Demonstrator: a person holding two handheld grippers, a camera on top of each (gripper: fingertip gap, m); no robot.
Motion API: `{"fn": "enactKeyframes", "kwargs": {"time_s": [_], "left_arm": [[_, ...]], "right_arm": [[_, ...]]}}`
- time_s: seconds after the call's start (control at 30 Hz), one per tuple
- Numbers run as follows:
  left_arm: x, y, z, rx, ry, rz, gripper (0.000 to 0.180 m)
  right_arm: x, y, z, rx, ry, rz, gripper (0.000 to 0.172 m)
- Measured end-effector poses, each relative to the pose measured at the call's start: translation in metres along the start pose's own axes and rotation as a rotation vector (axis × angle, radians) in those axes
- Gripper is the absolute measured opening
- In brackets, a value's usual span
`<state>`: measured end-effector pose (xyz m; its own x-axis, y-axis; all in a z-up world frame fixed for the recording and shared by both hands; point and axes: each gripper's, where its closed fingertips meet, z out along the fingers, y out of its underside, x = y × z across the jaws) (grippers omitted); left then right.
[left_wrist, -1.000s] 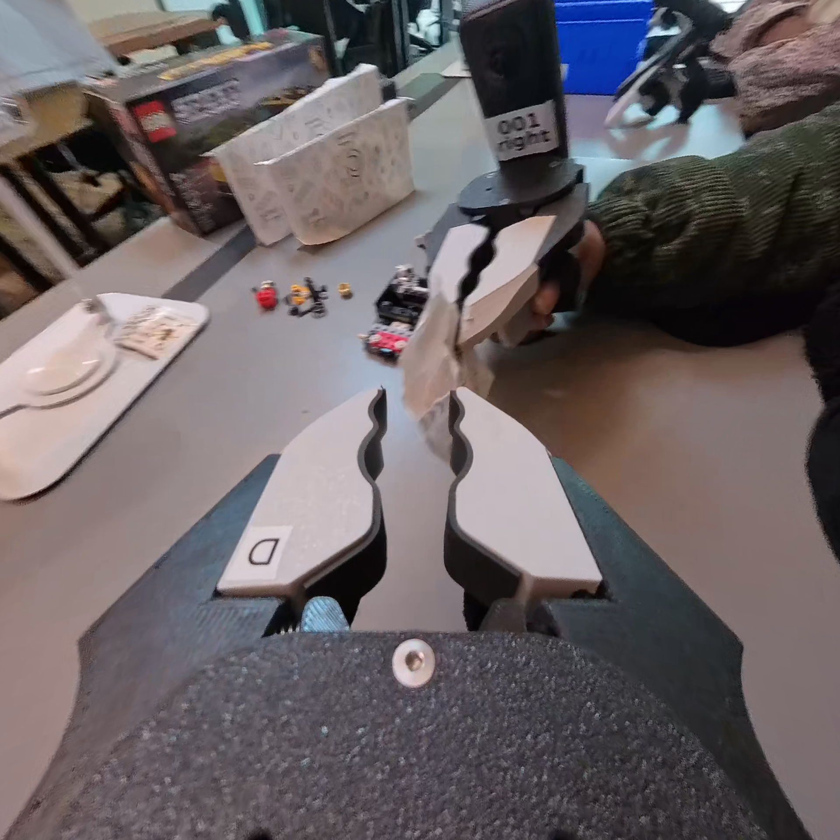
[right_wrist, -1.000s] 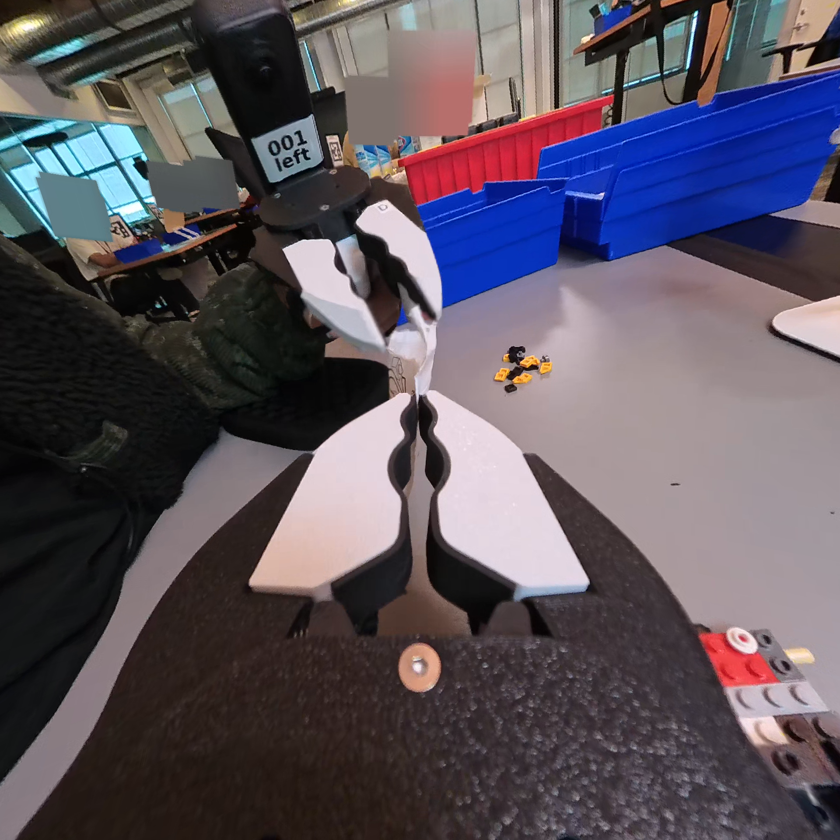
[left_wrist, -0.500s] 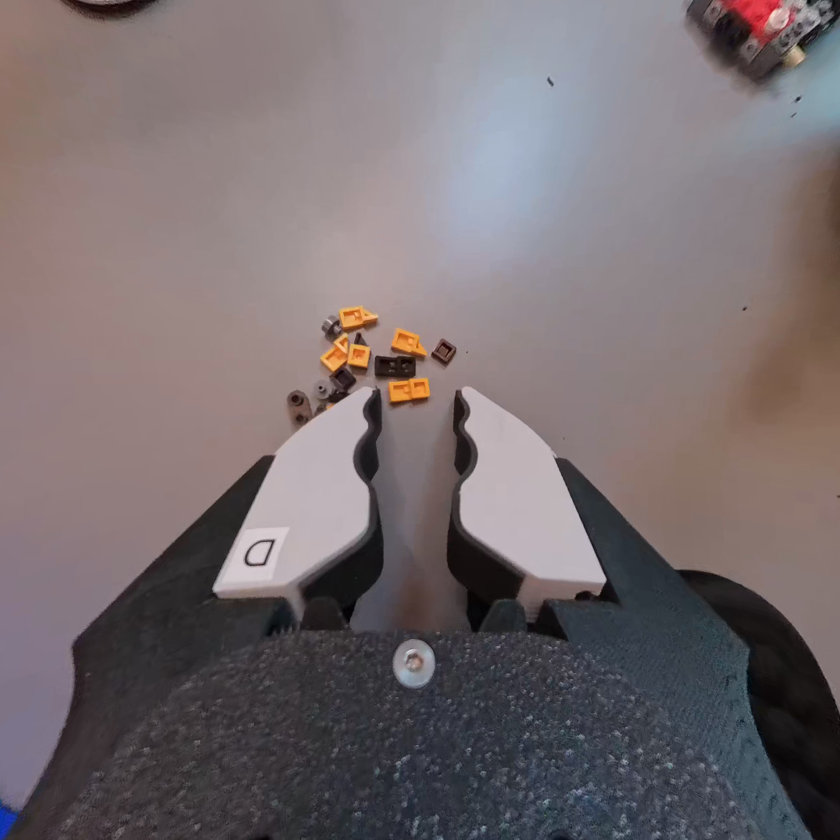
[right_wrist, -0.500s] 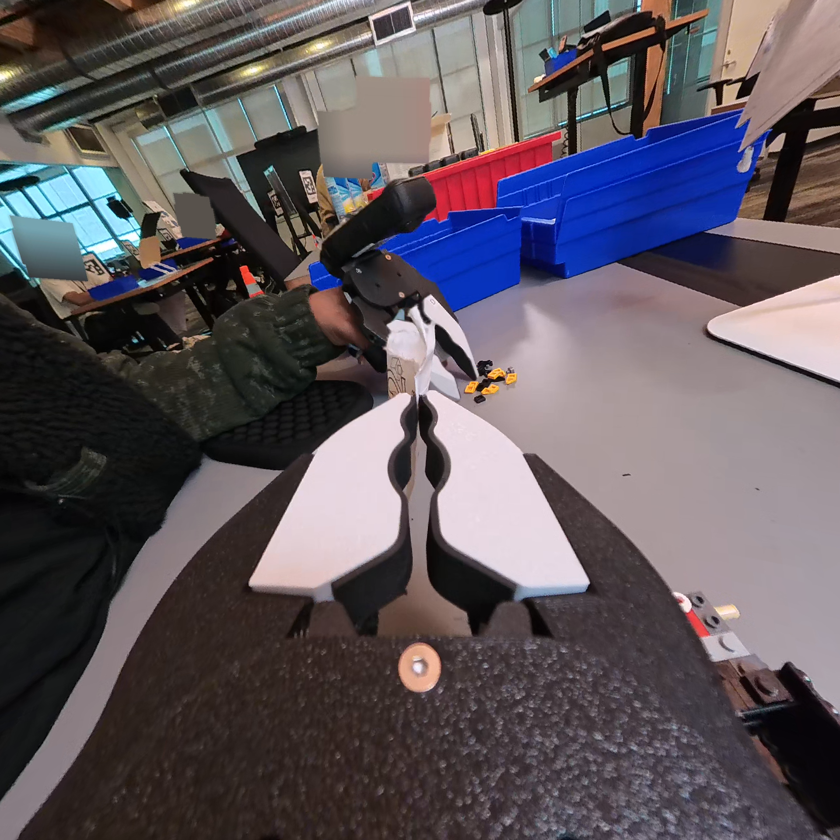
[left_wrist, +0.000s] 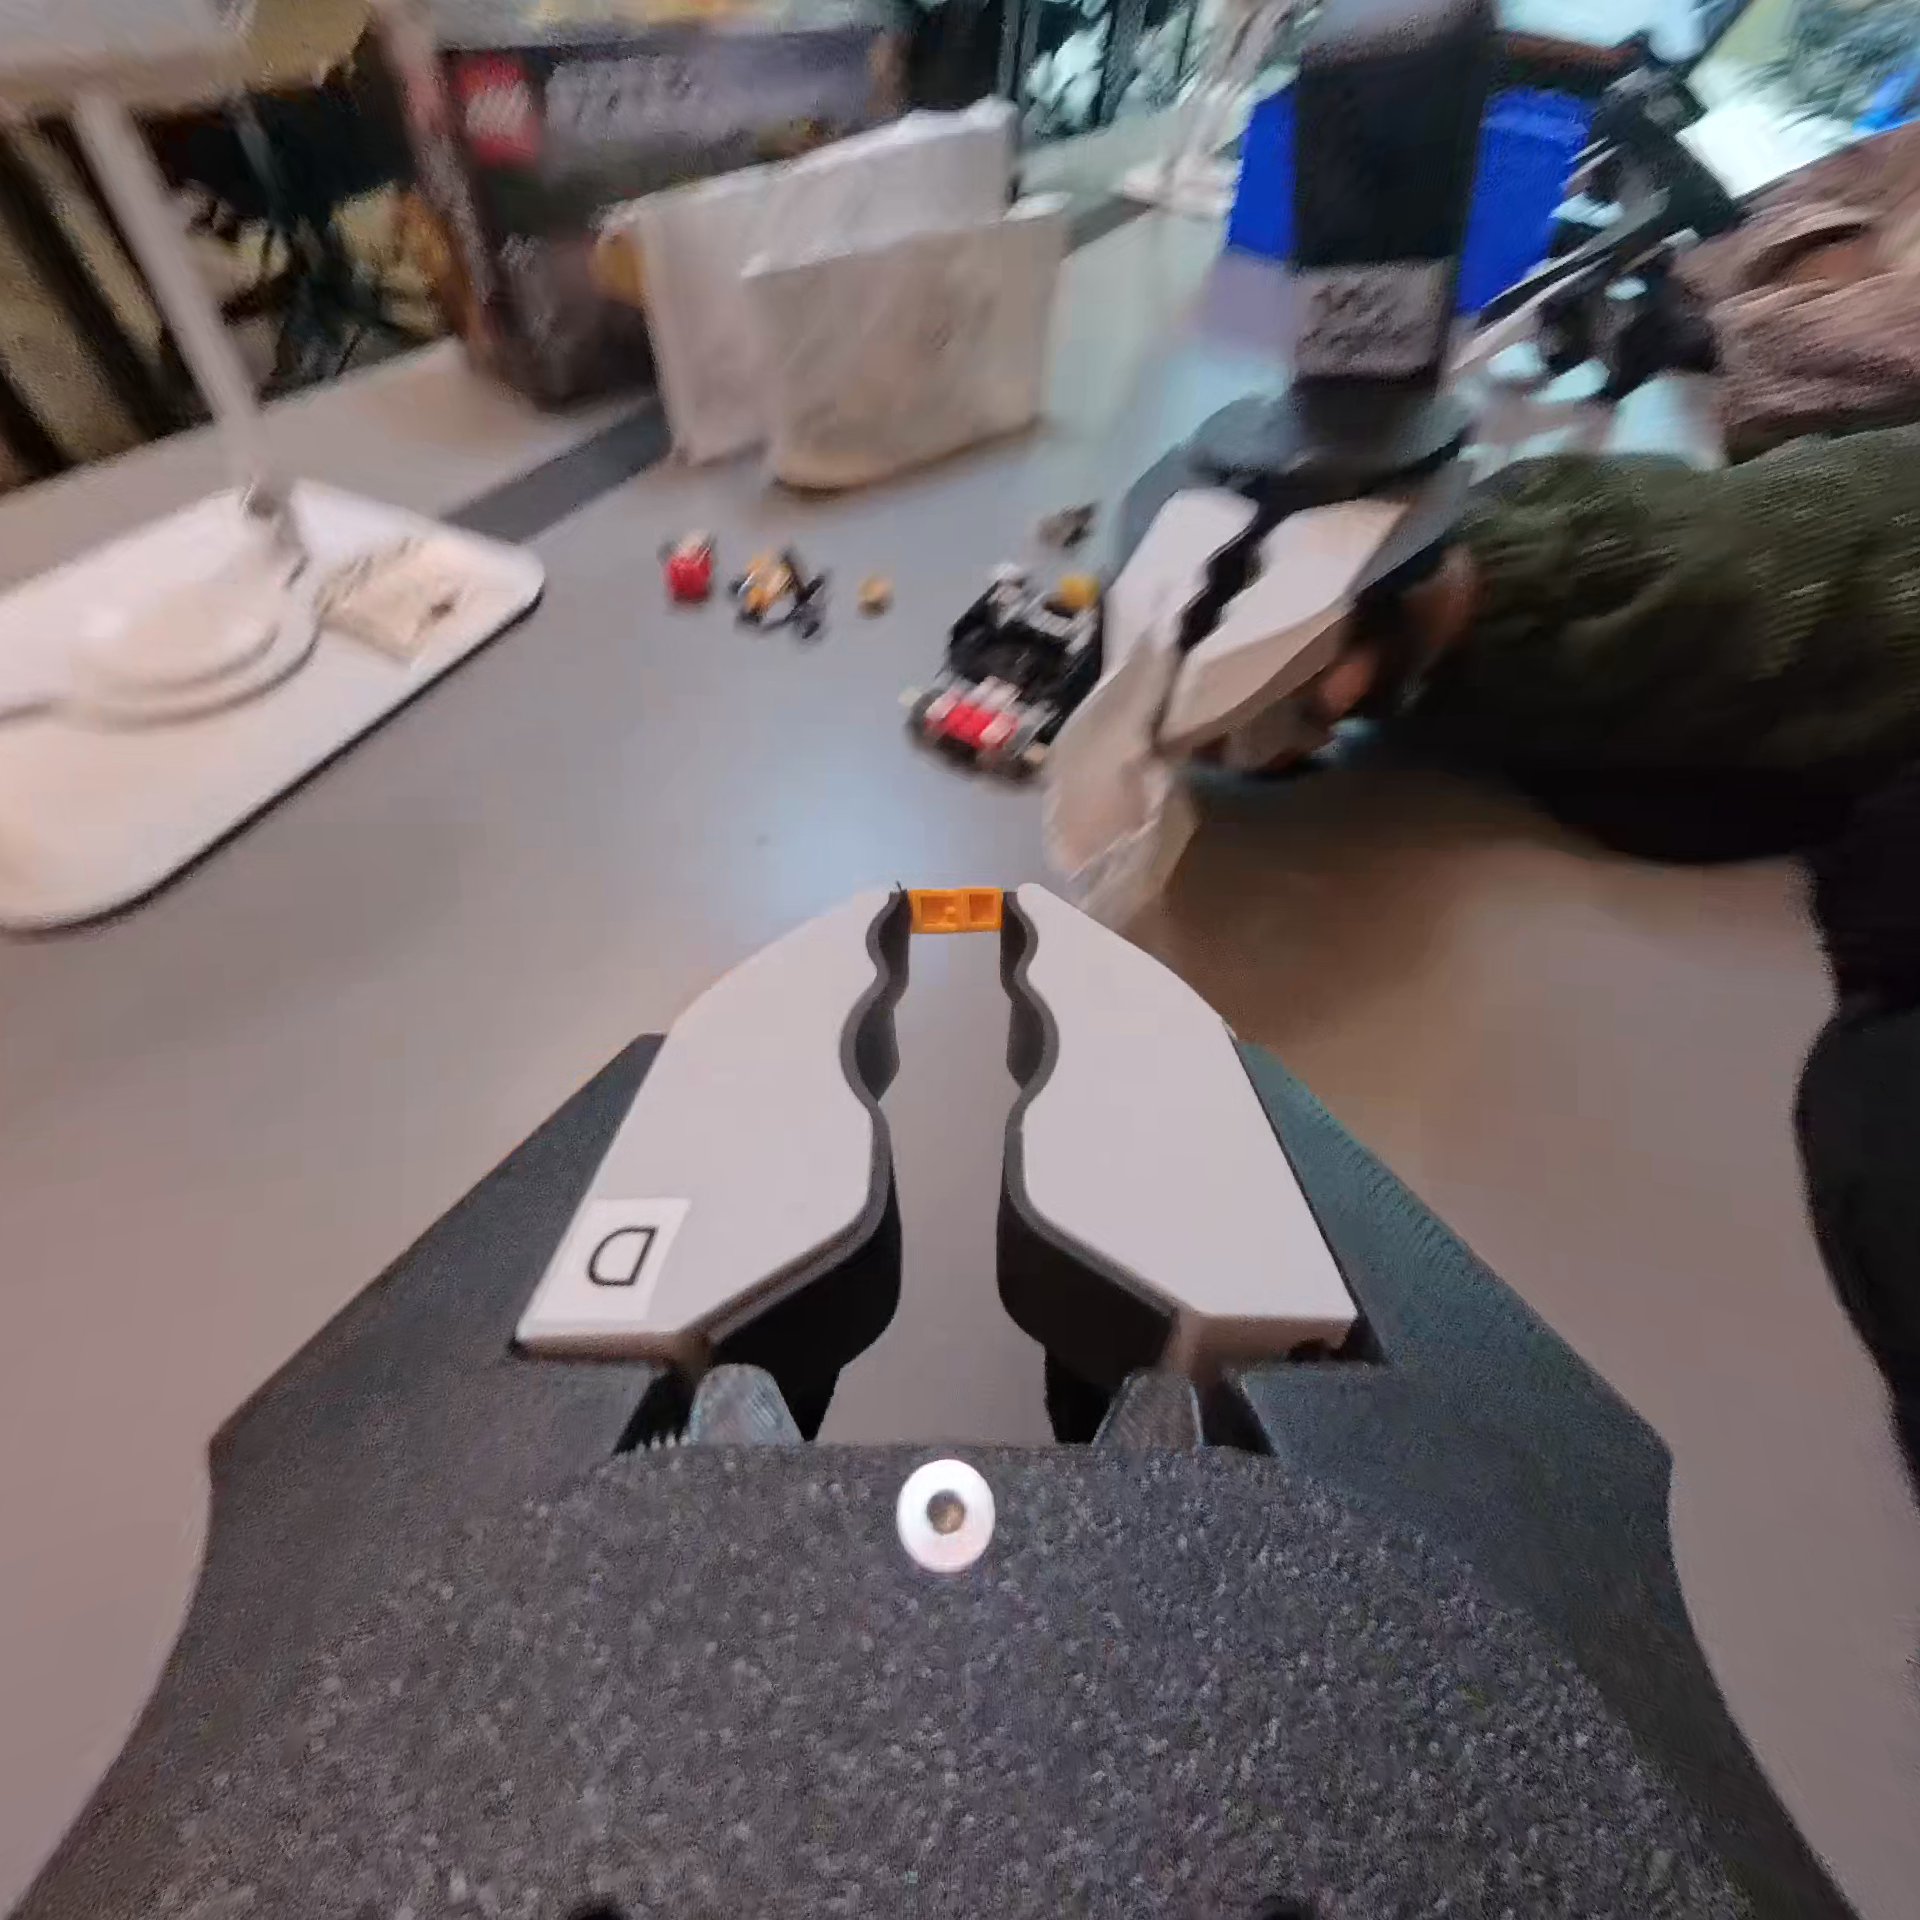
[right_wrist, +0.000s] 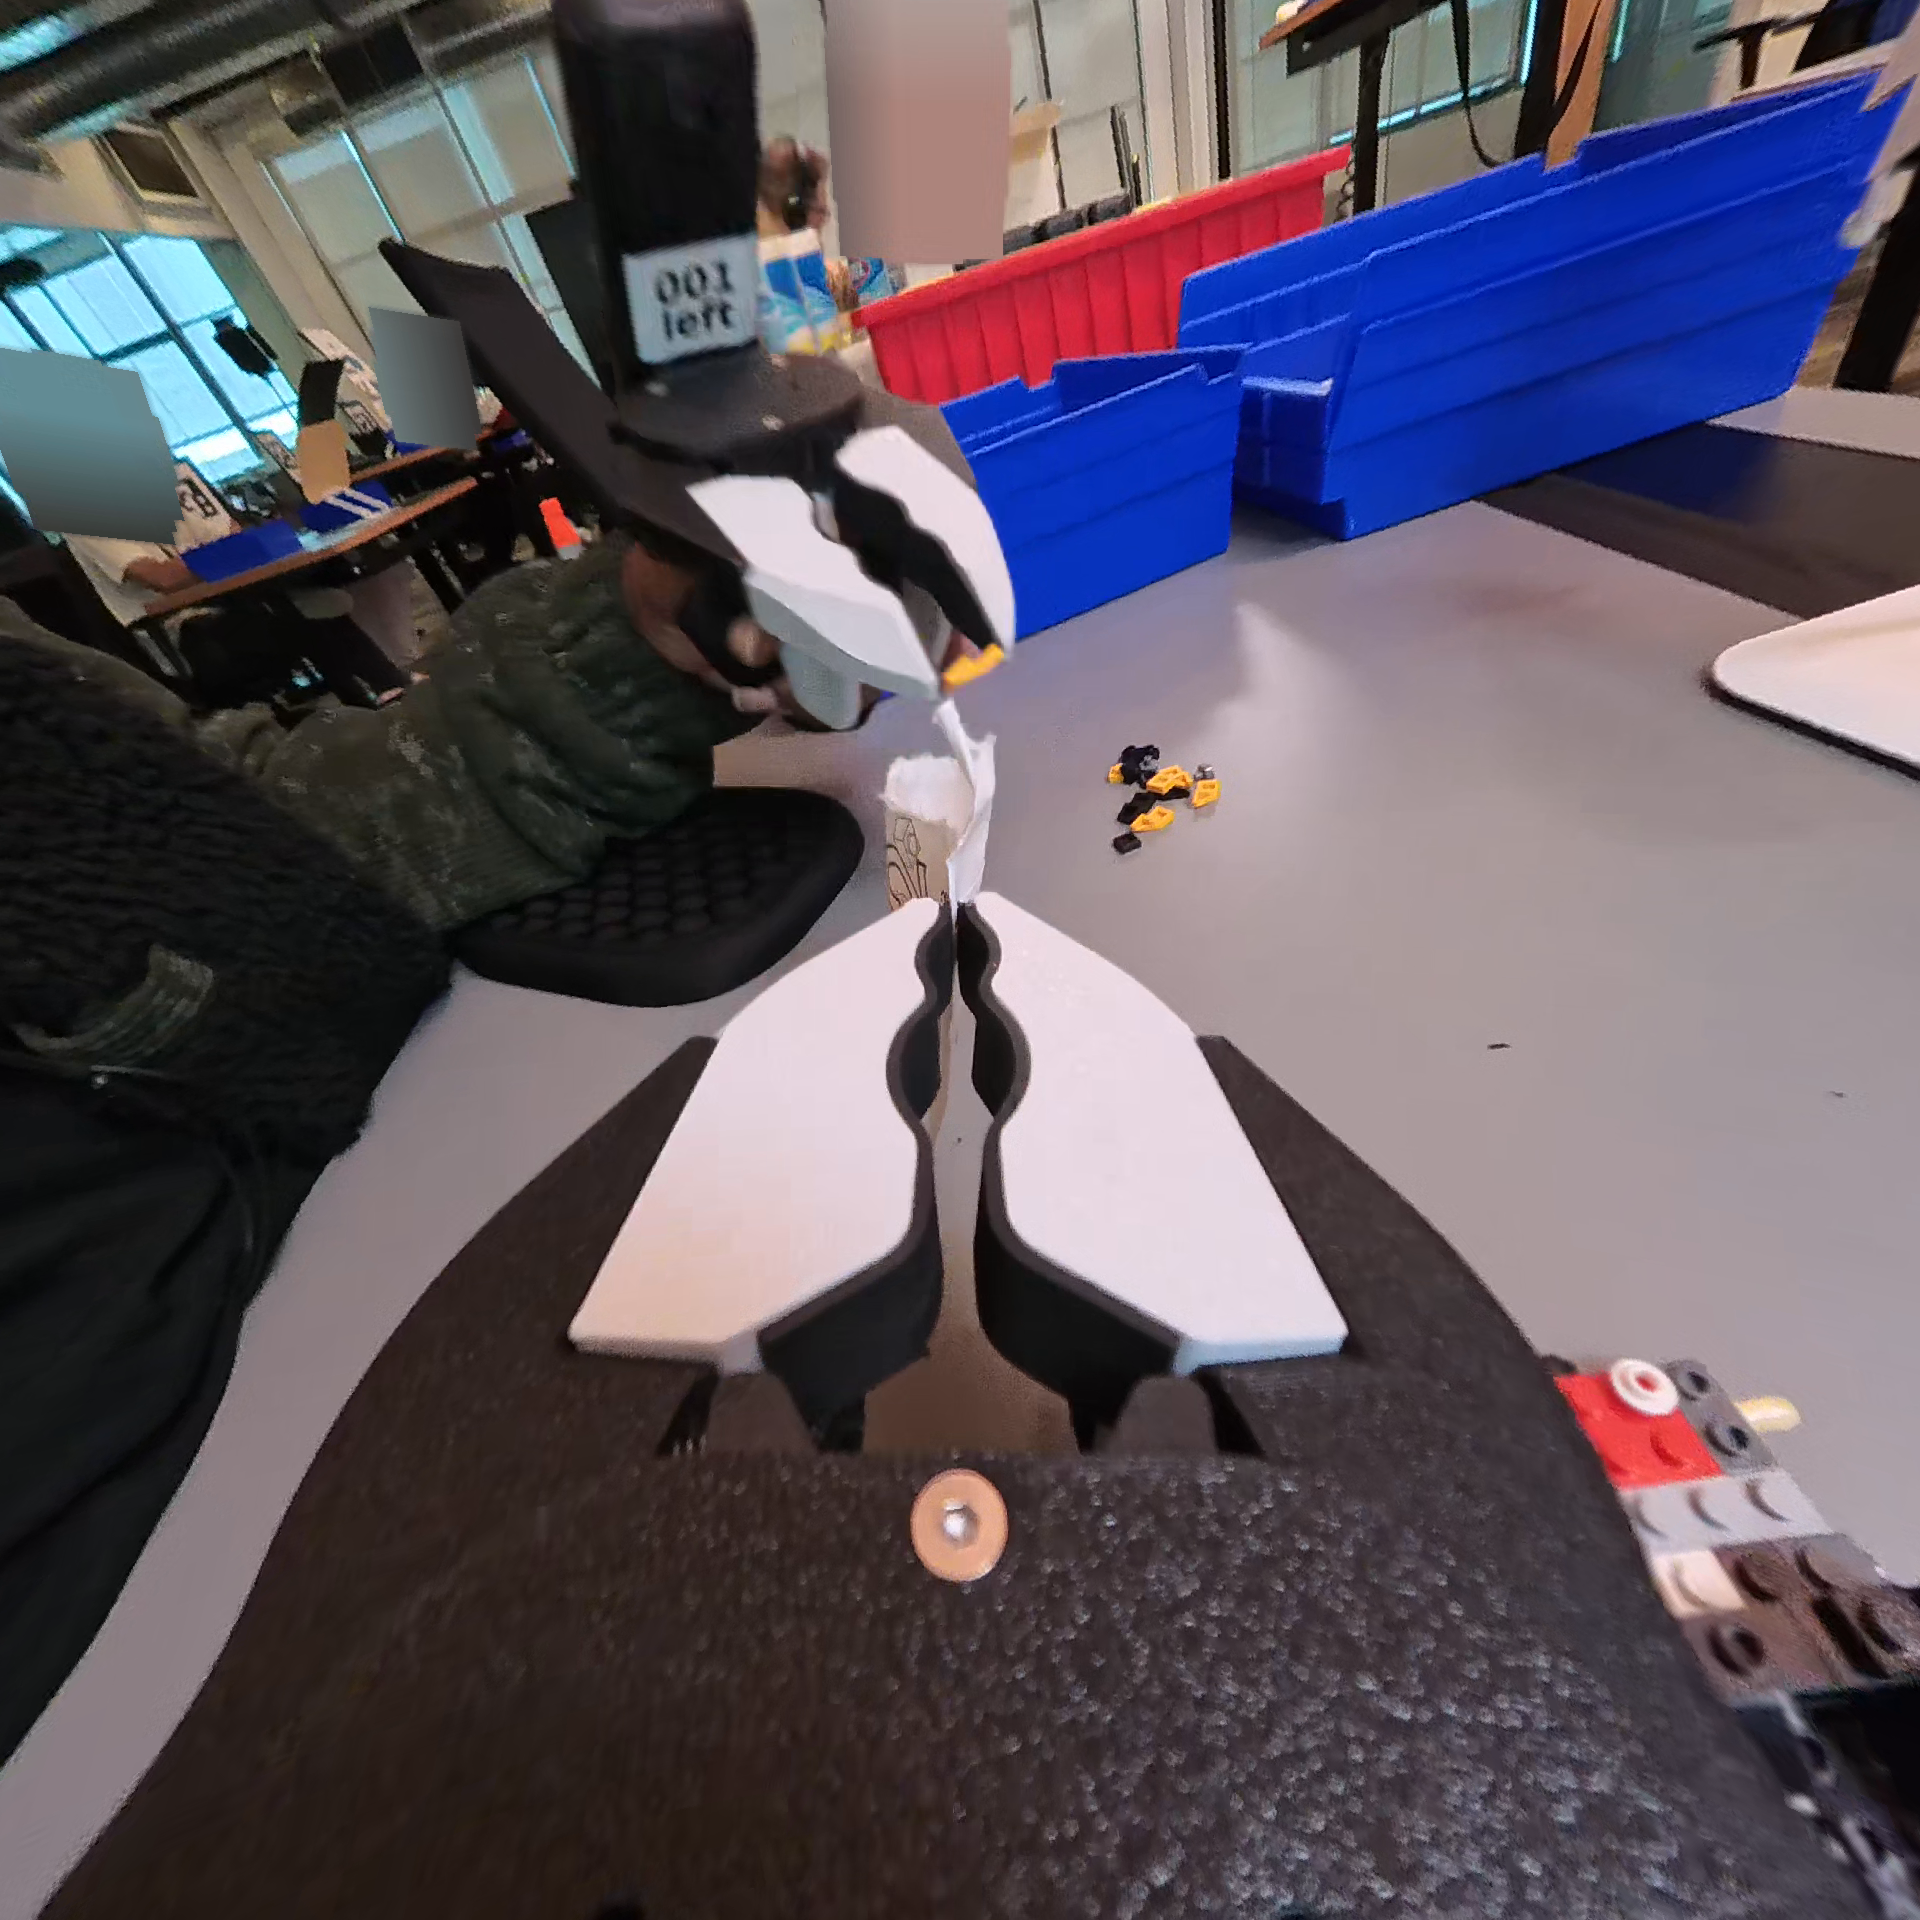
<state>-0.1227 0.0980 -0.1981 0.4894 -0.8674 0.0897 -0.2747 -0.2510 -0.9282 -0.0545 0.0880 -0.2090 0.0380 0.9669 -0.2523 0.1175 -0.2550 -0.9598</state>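
Observation:
My left gripper (left_wrist: 956, 914) is shut on a small orange brick piece (left_wrist: 956, 911), pinched between its fingertips above the grey table (left_wrist: 520, 935). The right wrist view shows it too, the orange piece (right_wrist: 971, 665) at its tips, just above a torn paper bag. My right gripper (right_wrist: 956, 909) is shut on that white paper bag (right_wrist: 935, 821), whose torn top stands open. In the left wrist view the bag (left_wrist: 1122, 769) hangs from the right gripper's fingers (left_wrist: 1247, 623), a little ahead and right of the orange piece.
A pile of small orange and black pieces (right_wrist: 1158, 795) lies on the table. A partly built brick model (left_wrist: 1013, 675) and loose pieces (left_wrist: 774, 587) lie farther off. White paper bags (left_wrist: 894, 343), a white tray (left_wrist: 208, 675), blue bins (right_wrist: 1455, 374) and a red bin (right_wrist: 1101, 281) stand around. Left tips to right tips: about 8 cm.
My left gripper went down to the pile of pieces with its jaws open, shut on an orange piece, and has come back up next to the bag. My right gripper kept hold of the bag.

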Motion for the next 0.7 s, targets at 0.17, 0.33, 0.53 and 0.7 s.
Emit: {"fn": "enactKeyframes", "kwargs": {"time_s": [0.17,0.33,0.53,0.7], "left_arm": [[0.037,-0.009,0.025,-0.001,0.074,0.13,0.017],[0.037,-0.006,0.028,-0.002,0.074,0.143,0.028],[-0.003,-0.004,0.001,0.004,-0.078,0.105,0.028],[-0.073,0.048,-0.025,-0.224,-0.361,-0.056,0.02]], "right_arm": [[-0.005,0.005,0.005,-0.026,-0.018,-0.005,0.0],[-0.003,0.001,0.002,0.003,-0.019,0.009,0.0],[-0.001,-0.008,-0.004,0.047,-0.012,0.017,0.0],[0.005,-0.012,-0.008,0.068,0.015,0.022,0.0]]}}
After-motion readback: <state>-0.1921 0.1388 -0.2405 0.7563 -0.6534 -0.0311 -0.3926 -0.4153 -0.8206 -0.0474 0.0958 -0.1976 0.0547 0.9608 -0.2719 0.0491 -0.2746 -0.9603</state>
